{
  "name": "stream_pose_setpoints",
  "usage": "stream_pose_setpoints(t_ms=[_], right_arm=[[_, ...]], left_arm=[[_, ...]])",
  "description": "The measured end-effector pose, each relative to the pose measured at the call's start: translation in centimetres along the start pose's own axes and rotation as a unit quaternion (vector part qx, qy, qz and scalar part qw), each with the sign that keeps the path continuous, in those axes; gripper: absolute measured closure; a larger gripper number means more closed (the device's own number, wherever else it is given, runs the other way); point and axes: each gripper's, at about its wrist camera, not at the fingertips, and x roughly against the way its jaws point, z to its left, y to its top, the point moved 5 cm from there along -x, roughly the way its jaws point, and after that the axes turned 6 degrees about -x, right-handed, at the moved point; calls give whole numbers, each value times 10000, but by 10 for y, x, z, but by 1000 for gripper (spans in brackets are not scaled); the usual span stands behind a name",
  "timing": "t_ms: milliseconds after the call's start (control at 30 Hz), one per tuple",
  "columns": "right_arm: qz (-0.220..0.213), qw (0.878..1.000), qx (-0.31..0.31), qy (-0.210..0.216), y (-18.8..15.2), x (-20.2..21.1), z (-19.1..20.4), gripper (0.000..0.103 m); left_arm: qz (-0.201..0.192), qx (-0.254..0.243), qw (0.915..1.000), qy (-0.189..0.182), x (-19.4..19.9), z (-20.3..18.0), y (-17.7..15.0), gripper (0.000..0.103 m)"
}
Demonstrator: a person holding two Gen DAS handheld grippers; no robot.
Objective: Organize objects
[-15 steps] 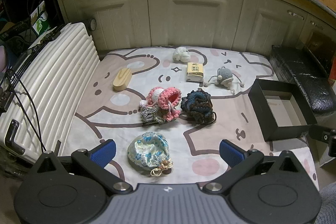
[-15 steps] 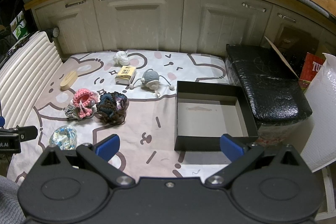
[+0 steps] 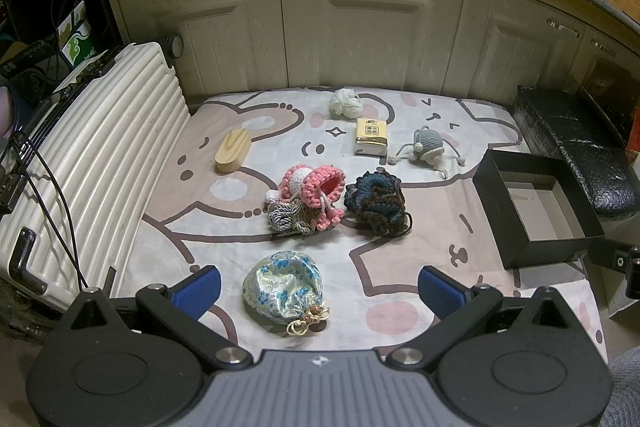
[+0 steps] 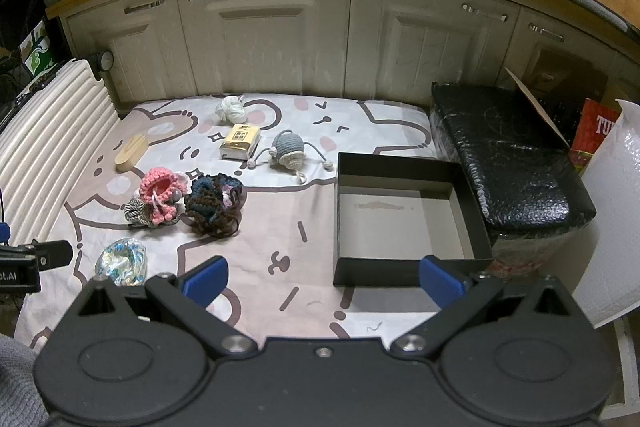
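The left gripper (image 3: pixel 318 285) hangs with its jaws spread wide and empty, and the satin drawstring pouch (image 3: pixel 284 285) lies directly between them, just ahead of the blue pads (image 3: pixel 198 291), its knotted cord end nearest the camera. The right gripper (image 4: pixel 322 279) is likewise released and holds nothing; the near wall of the black box (image 4: pixel 400 269) sits between its jaws and just beyond them, its floor bare. The step in hand looks like a first pickup, with the pouch as the likely candidate for the left side. To do it well, the jaws should drop straight down over the pouch's bulging middle rather than the cord, since slick fabric would probably slide out of a shallow pinch. Farther out from the left jaws lie the pink crochet piece (image 3: pixel 316 195) touching a grey knotted cord bundle (image 3: pixel 286 219), the dark crochet piece (image 3: pixel 376 205) just beside them, then the wooden block (image 3: pixel 233 151), yellow packet (image 3: pixel 371 135), grey knitted toy (image 3: pixel 428 145) and white yarn ball (image 3: pixel 346 103), all on the printed sheet (image 3: pixel 400 267).
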Motion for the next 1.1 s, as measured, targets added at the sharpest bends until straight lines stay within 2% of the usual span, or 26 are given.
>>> stream_pose_setpoints(t_ms=[1100], right_arm=[[16, 10000, -19, -2, 3, 0, -1, 0]], left_arm=[[4, -34, 10000, -23, 0, 0, 1, 0]])
